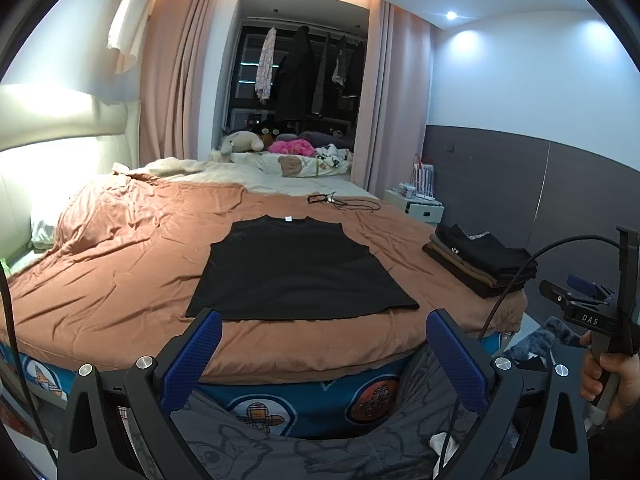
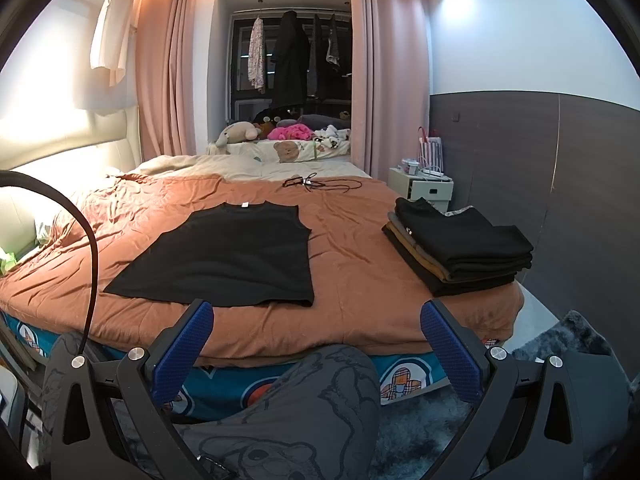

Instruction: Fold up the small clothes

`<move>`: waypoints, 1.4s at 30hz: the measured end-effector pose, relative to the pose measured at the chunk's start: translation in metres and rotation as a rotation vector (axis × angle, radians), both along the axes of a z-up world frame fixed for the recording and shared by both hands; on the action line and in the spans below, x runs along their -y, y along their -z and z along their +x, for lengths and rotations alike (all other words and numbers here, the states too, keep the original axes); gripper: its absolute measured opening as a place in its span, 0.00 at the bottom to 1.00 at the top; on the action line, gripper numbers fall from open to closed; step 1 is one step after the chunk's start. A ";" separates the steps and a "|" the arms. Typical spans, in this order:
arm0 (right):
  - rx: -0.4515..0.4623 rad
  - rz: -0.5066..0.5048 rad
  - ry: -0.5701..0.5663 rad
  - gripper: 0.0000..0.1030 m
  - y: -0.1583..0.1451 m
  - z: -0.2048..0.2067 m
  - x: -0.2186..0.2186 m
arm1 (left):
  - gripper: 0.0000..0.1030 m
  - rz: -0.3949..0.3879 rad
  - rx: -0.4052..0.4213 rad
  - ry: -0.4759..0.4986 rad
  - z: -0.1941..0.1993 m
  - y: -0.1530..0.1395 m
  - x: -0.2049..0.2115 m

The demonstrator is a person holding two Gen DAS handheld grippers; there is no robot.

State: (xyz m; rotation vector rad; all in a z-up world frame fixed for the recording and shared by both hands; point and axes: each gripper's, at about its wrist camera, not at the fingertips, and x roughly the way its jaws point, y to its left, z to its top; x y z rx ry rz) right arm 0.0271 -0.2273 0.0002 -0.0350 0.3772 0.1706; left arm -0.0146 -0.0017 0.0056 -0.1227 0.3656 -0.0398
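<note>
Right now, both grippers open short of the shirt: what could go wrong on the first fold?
1. The black shirt lies on a wrinkled brown duvet; the left gripper or right gripper may pinch both.
2. The folded stack sits near the bed's edge; dragging the duvet could topple it.

Count from my two cams: 1 black top [image 1: 298, 270] laid flat on the bed [image 1: 120, 280]. 1 stack of folded clothes [image 2: 460, 250] at the bed's right edge, approx 5 layers, can't split them exactly. 2 grippers, both mine: left gripper [image 1: 324, 364], right gripper [image 2: 316, 354], 2 blue fingers each, spread wide. 1 cable tangle [image 2: 316, 184] at the far side of the bed. 1 nightstand [image 2: 424, 186]. 2 pink curtains [image 2: 160, 72]. Several plush toys [image 2: 240, 132] by the window, no. unclear.
</note>
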 end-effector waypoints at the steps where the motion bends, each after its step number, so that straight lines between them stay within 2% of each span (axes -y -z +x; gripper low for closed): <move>1: -0.001 0.000 0.001 1.00 0.000 0.000 -0.001 | 1.00 0.001 0.001 0.002 0.000 0.000 0.000; 34: -0.001 0.029 -0.011 1.00 0.004 -0.002 0.002 | 1.00 -0.015 0.008 -0.021 -0.006 -0.004 -0.010; 42: -0.002 0.018 -0.005 1.00 0.004 0.011 0.001 | 1.00 -0.008 0.002 -0.037 0.008 -0.001 -0.020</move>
